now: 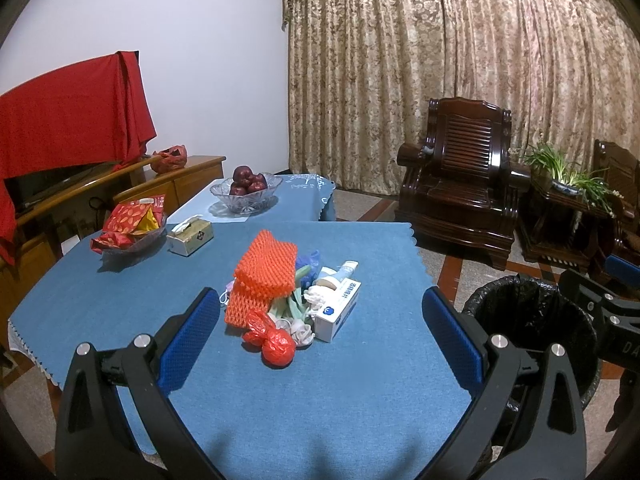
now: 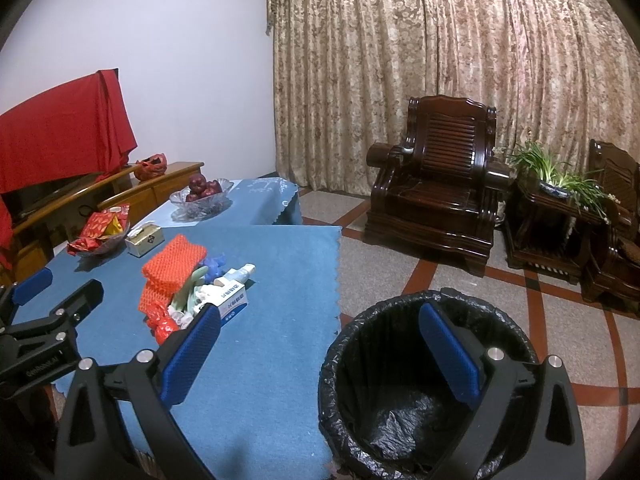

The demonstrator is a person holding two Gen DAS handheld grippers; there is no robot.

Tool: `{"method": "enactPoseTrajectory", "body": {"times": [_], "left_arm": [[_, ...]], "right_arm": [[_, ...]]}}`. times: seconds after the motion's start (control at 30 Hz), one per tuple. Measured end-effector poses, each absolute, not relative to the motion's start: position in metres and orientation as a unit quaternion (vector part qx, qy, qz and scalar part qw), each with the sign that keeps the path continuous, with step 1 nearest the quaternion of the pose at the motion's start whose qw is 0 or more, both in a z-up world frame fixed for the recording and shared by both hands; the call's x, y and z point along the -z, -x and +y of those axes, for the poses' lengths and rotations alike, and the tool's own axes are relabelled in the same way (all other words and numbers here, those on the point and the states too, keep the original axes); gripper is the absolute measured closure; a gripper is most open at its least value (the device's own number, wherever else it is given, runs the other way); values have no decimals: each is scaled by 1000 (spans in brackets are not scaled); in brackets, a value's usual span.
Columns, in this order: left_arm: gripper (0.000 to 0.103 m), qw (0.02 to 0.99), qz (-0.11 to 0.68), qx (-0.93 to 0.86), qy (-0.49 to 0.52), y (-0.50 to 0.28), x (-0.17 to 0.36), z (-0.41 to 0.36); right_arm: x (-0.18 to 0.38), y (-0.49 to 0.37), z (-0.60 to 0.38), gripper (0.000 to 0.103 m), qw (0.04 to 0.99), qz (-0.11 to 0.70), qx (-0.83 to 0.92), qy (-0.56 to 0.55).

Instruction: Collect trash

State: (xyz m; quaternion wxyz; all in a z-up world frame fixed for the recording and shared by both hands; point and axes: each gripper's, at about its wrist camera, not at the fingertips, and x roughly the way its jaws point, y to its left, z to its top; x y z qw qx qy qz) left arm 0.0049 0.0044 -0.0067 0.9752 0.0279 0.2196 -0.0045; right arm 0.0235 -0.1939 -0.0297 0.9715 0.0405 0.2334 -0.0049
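A pile of trash lies mid-table on the blue cloth (image 1: 280,392): orange foam net (image 1: 264,276), a knotted red plastic bag (image 1: 274,344), a white and blue box (image 1: 338,310), a small bottle (image 1: 340,272), crumpled tissue (image 1: 302,330). The pile also shows in the right wrist view (image 2: 176,276). My left gripper (image 1: 320,332) is open and empty, hovering just short of the pile. My right gripper (image 2: 320,340) is open and empty, above the table's right edge and the black-lined trash bin (image 2: 424,392). The bin also shows in the left wrist view (image 1: 532,320).
A tissue box (image 1: 190,236), a dish of red snack packets (image 1: 128,226) and a glass bowl of apples (image 1: 246,188) stand farther back. A wooden sideboard (image 1: 120,184) is at left. Dark wooden armchairs (image 2: 436,188) and a plant (image 2: 560,180) stand at right.
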Motion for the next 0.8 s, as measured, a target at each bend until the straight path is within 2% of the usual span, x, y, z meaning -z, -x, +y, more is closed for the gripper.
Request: {"method": "enactPoseTrajectory", "body": {"times": [0.67,0.8], "left_arm": [[5,975,221,5,-27,-5,7,5],[5,975,222,2,-27,-9,22,12]], "right_arm": [[32,-30,-184,6,970,240,4,-38],[32,-37,-176,6,968,248,-3,-35]]}}
